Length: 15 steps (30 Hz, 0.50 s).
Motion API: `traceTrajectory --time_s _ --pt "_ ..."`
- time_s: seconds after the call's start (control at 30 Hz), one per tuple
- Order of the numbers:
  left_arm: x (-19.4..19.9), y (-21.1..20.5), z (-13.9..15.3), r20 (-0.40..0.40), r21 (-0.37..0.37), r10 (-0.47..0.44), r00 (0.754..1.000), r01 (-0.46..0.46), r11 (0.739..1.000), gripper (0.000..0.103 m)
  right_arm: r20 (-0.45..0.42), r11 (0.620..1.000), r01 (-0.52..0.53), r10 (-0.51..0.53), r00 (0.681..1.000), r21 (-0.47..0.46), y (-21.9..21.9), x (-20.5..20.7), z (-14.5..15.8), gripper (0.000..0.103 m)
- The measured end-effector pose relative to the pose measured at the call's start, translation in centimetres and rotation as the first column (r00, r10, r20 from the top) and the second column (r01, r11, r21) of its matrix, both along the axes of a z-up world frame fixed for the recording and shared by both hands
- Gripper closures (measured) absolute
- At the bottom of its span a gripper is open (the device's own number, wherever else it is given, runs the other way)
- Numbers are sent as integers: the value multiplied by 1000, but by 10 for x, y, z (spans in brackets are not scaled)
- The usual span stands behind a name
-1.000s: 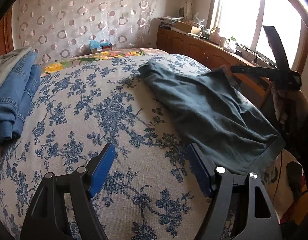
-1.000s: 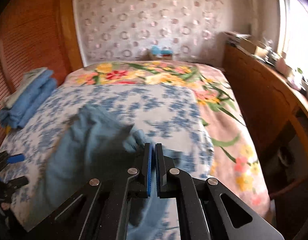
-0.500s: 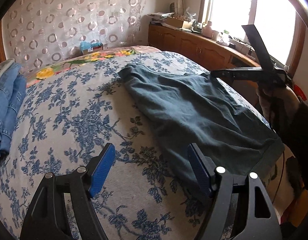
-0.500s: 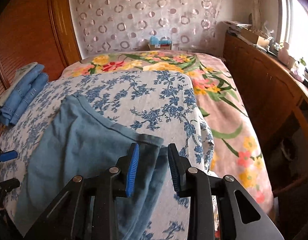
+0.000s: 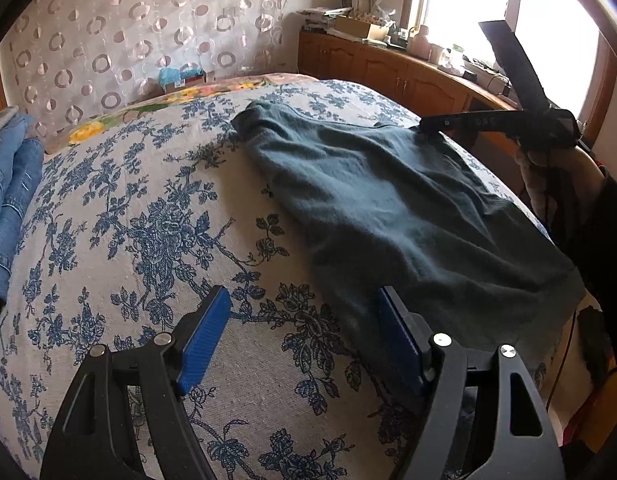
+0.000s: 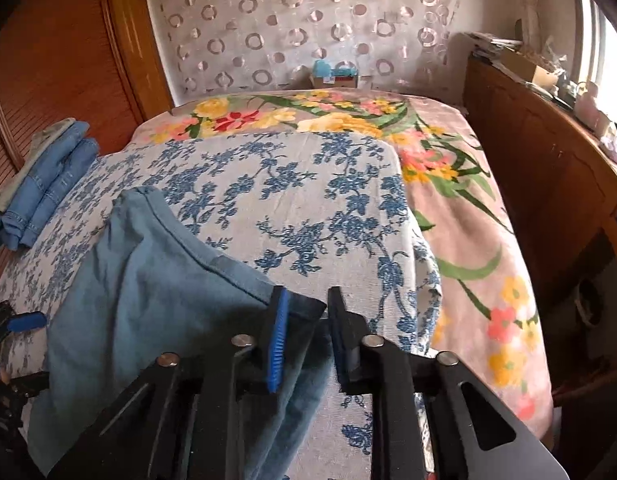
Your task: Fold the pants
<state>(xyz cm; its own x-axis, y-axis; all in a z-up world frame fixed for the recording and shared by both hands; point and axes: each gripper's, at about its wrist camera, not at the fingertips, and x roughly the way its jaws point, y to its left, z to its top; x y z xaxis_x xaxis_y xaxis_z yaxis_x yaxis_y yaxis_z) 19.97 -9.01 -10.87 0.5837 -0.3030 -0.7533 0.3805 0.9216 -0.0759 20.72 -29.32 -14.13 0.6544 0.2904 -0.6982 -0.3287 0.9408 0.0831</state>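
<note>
Big bed fills both views, covered by a blue-flowered bedspread point(image 5: 148, 240) over a pink floral blanket point(image 6: 468, 240) that shows along the right side of the right wrist view. Curtain with a ring pattern point(image 6: 308, 20) across the top. Wooden cabinet point(image 6: 548, 180) down the right edge, clutter on top, bright window point(image 5: 468, 20) above it at upper right of the left wrist view.

Pants point(image 5: 388, 208), dark teal-blue, lie flat on the bedspread, centre to right of the left wrist view; in the right wrist view they fill the lower left point(image 6: 148, 300), hemmed edge running diagonally, with a corner at bottom centre. Stack of folded jeans point(image 6: 48, 184) at mid left edge, well apart from the pants.

Left gripper point(image 5: 304, 296) at bottom of its view, blue pads wide apart, nothing between them but bedspread; its right-hand pad sits just beside the near edge of the pants, contact cannot be told. It shows again small at the lower left edge of the other view point(image 6: 24, 322).

Right gripper point(image 6: 307, 292) at bottom centre, pads apart with a narrow gap; the pants corner lies in that gap, pads not visibly pressing it. Seen from the left wrist view it is at the far right point(image 5: 428, 126) over the far edge of the pants, held by a hand point(image 5: 548, 168).

Small box point(image 6: 334, 74) at the far end of the bed.
</note>
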Motion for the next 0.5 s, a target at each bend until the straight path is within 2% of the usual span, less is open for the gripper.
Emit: traceTrajectory --time_s 0.23,0.5 --pt "0 -1 -3 4 16 -1 1000 1 1000 26 94 998 61 -60 994 -5 -12 -15 13 99" --pt "0 -1 -4 6 24 -1 1000 1 1000 26 68 997 79 -78 995 -20 -13 -20 11 99"
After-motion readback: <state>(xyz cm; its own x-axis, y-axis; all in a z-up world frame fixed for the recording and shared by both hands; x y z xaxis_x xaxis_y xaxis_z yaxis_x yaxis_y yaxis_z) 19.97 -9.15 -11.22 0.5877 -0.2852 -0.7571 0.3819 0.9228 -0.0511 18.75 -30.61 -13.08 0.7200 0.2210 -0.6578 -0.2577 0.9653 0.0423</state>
